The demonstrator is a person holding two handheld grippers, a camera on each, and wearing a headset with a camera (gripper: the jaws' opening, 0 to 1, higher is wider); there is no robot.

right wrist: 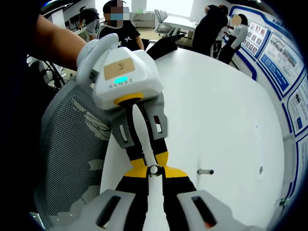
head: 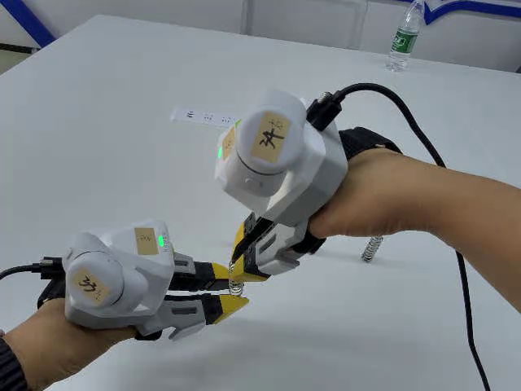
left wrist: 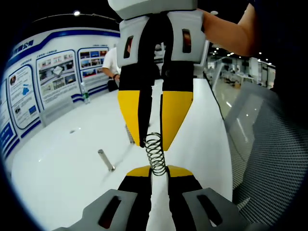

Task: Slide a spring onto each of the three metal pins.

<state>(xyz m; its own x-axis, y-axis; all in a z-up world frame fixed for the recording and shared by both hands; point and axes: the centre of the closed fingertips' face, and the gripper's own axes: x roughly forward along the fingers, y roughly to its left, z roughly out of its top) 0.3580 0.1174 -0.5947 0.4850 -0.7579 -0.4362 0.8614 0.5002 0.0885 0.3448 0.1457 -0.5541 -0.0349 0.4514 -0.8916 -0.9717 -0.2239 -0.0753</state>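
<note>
A small steel spring (head: 236,285) stands upright just above the white table (head: 98,147), held from two sides. My left gripper (head: 230,291) reaches in from the lower left and is shut on the spring's lower end (left wrist: 156,163). My right gripper (head: 240,269) points down from above and is shut on its top; that view looks end-on at the coil (right wrist: 155,169). Whatever is inside the spring is hidden. A bare metal pin (left wrist: 106,160) stands on the table to one side, the pin (right wrist: 205,171) also near my right jaws. Another spring (head: 371,248) stands past my right hand.
A power strip (head: 203,116) lies on the table beyond the grippers and a water bottle (head: 404,37) stands at the far edge. A black cable (head: 444,163) trails over my right forearm. A mesh chair (left wrist: 269,159) is beside the table, and people stand in the background.
</note>
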